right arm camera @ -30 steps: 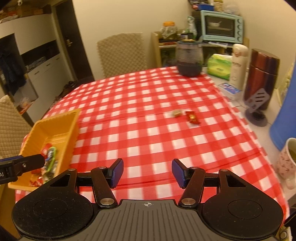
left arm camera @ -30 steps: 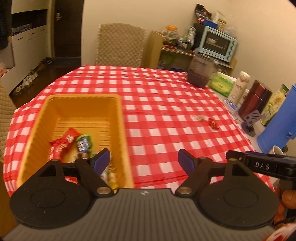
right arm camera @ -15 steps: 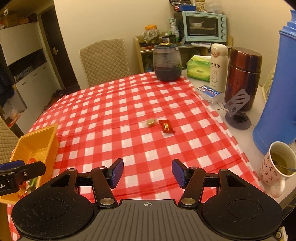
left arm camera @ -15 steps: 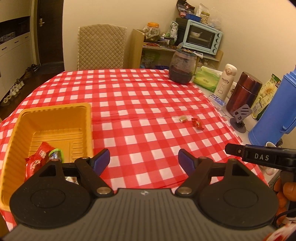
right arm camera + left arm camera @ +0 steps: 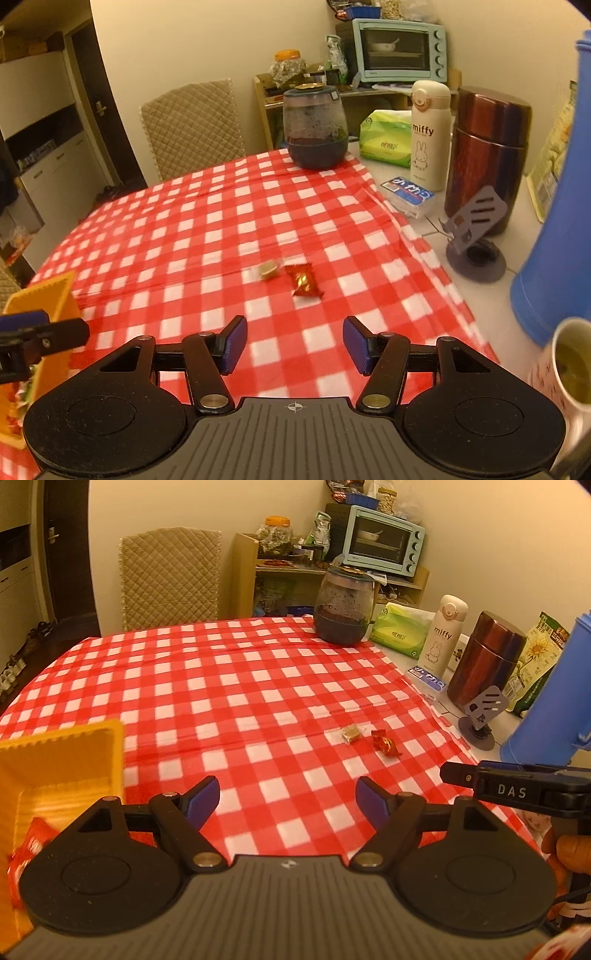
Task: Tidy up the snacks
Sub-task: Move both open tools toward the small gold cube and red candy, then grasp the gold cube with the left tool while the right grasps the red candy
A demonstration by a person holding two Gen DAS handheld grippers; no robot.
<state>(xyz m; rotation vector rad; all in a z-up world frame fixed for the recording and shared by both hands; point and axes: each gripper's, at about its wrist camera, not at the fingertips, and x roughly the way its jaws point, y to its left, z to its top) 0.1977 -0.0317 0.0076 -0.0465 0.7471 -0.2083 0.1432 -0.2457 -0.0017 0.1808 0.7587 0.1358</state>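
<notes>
A red wrapped candy (image 5: 303, 281) and a small pale wrapped candy (image 5: 268, 270) lie side by side on the red checked tablecloth (image 5: 221, 229); both also show in the left wrist view, the red one (image 5: 385, 743) and the pale one (image 5: 350, 734). My right gripper (image 5: 294, 345) is open and empty, a short way in front of the red candy. My left gripper (image 5: 288, 801) is open and empty above the cloth. The yellow basket (image 5: 70, 753) sits at the left with a red snack pack (image 5: 26, 853) inside; it also shows in the right wrist view (image 5: 44, 299).
Along the right edge stand a blue jug (image 5: 554, 206), a mug of tea (image 5: 565, 373), a dark red flask (image 5: 487, 158), a white miffy bottle (image 5: 428, 136), a phone stand (image 5: 476, 236) and a tissue pack (image 5: 384, 144). A dark glass jar (image 5: 314, 129) stands at the back.
Both grippers have swung right and forward, away from the basket and toward the two candies, which now look nearer. Both stay open and empty.
</notes>
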